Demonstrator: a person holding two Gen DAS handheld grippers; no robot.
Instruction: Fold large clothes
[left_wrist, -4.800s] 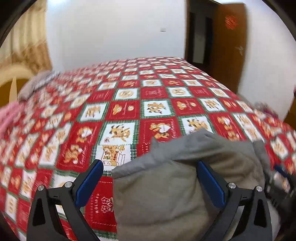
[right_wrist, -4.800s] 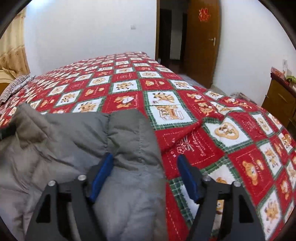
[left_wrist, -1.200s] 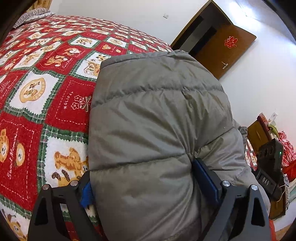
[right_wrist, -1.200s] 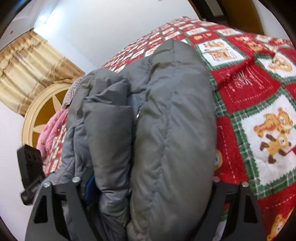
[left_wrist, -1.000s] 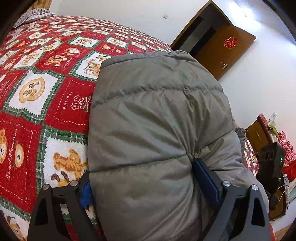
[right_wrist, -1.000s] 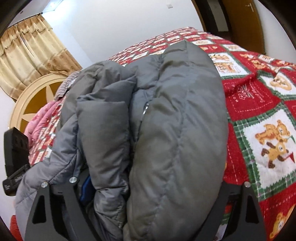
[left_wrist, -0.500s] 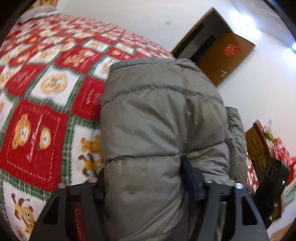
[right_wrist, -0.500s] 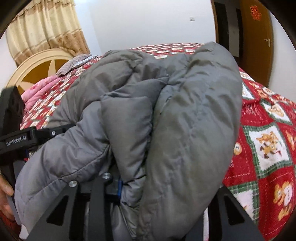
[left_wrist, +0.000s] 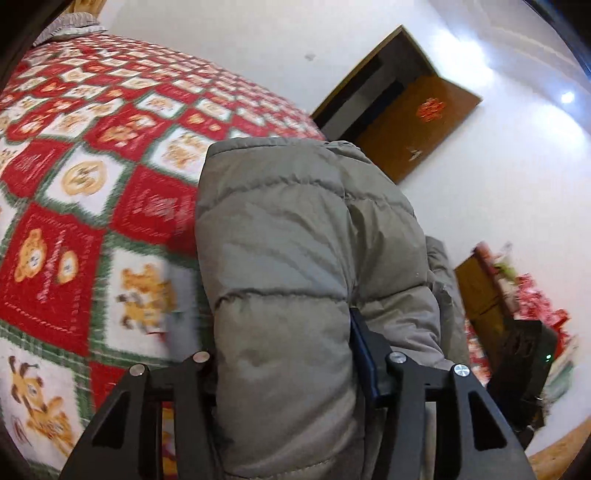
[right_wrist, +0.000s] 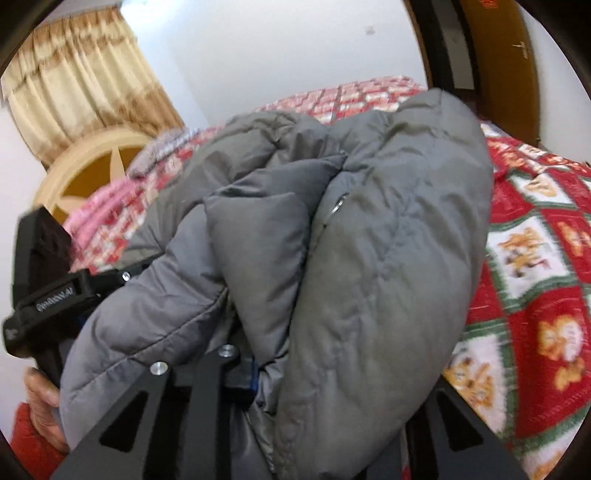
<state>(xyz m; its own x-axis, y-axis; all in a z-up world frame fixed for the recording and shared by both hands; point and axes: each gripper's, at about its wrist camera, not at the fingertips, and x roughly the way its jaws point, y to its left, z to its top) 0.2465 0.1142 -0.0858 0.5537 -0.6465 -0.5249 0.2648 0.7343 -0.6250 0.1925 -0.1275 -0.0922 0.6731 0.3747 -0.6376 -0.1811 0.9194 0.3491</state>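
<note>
Lifted since 4.8 s ago: grey puffer jacket (left_wrist: 295, 258) then lay flat on the bed w/ both tongs spread round it; now it's bunched thick and held up over the red Christmas quilt (left_wrist: 74, 206). Left gripper (left_wrist: 284, 369) pinches one padded fold, right gripper (right_wrist: 332, 376) pinches the bundled layers near the zip pull (right_wrist: 338, 204). Judgement: keep both grips tight & level, lower far edge first so layers land stacked, not sliding. Door (left_wrist: 417, 125) and curtain (right_wrist: 81, 85) lie beyond the bed.
</note>
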